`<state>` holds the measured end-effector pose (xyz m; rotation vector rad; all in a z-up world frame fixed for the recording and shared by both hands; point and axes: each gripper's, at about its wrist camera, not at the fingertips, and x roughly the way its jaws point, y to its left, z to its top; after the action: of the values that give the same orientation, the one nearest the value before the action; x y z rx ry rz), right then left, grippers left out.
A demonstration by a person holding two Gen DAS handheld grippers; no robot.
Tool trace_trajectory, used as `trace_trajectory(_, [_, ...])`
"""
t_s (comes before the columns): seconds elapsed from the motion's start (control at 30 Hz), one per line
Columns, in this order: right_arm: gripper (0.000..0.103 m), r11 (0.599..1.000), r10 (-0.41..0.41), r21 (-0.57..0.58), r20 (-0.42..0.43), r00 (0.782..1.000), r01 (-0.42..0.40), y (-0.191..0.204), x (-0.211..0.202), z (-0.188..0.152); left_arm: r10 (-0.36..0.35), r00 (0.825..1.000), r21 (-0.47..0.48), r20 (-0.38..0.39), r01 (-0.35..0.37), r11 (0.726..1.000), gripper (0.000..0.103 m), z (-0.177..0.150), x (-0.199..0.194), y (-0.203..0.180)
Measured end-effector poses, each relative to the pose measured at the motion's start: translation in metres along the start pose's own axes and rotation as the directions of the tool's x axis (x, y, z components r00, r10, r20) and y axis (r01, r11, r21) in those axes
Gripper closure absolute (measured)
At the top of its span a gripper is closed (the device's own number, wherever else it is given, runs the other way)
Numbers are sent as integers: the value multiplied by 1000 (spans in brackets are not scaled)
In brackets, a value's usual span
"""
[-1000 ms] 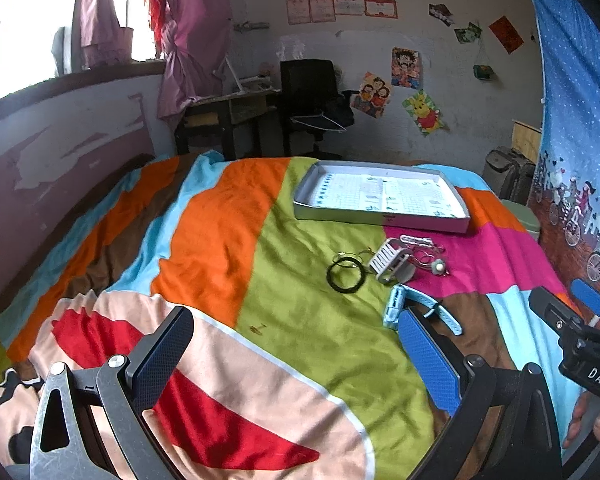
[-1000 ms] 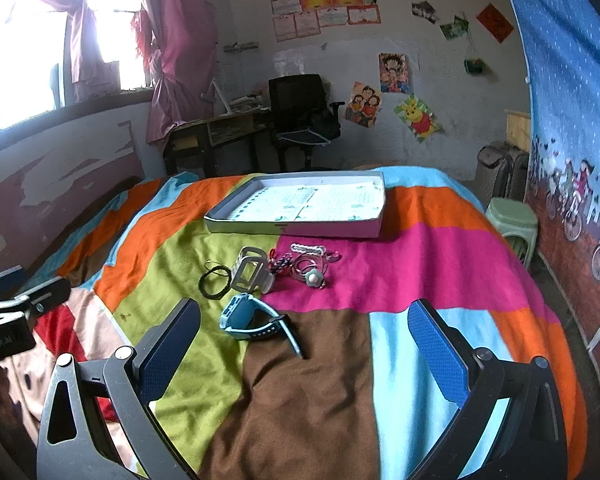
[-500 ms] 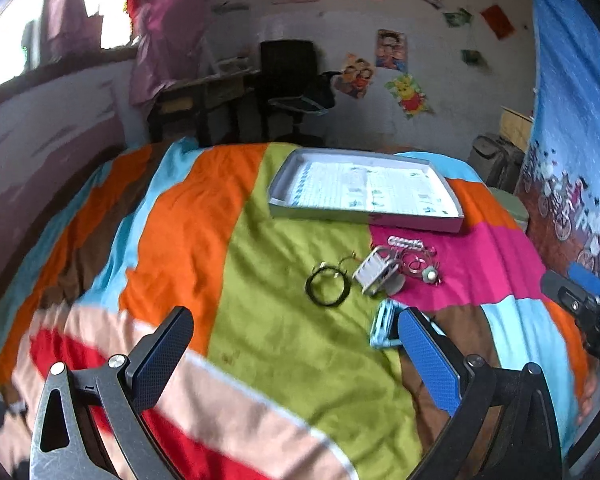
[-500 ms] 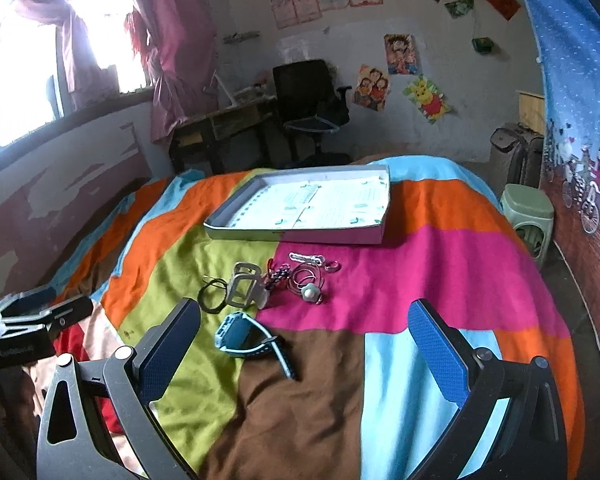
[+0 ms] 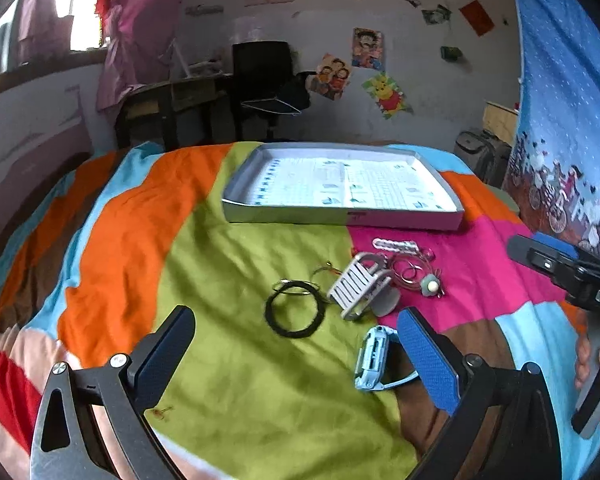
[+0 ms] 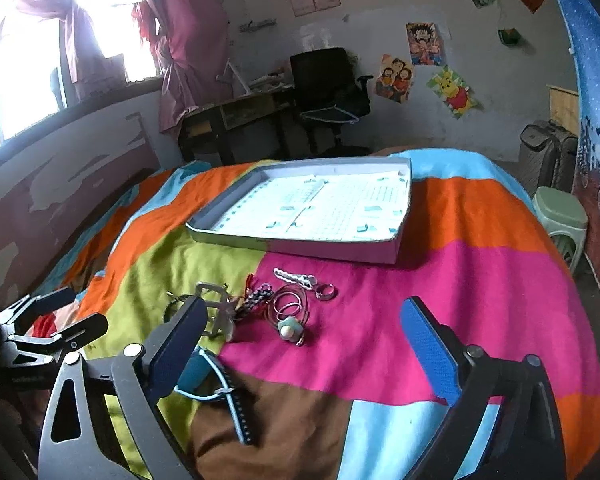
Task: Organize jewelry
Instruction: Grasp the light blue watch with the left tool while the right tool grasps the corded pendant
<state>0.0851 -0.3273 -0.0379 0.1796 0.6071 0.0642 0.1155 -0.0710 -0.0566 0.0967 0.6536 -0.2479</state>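
Both tongs wide and empty, my right tongs (image 6: 304,344) just narrowing slightly, left tongs (image 5: 296,340) near the jewelry pile (image 5: 380,276) mid-bed; empty tray (image 5: 340,216) waits beyond for sorting.

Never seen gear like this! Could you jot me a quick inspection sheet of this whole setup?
Surface: striped bedspread.
Job's things: grey tray, holding no jewelry; blue watch, black ring, white clip, pendant, small ring in a loose cluster in front of it.
Clutter: nothing seen.
Grippers: left gripper and right gripper, jaws open, holding nothing.
Cables: nothing seen.
Surroundings: chair, posters, stool.
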Motion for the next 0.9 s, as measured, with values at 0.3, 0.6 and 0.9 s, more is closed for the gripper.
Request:
trace_trajectory(0.3, [21, 1000, 12, -19, -66, 998, -14, -4, 39, -7, -51, 998, 30, -47, 52, 998, 4, -11, 23, -6])
trace_trajectory(0.6, [43, 997, 65, -39, -157, 986, -72, -1, 68, -22, -91, 986, 59, -138, 100, 993, 22, -26, 47, -16])
trace_trajectory(0.9, [58, 993, 90, -52, -222, 971, -104, 2, 86, -30, -150, 966, 68, -209, 167, 984, 44, -36, 62, -23])
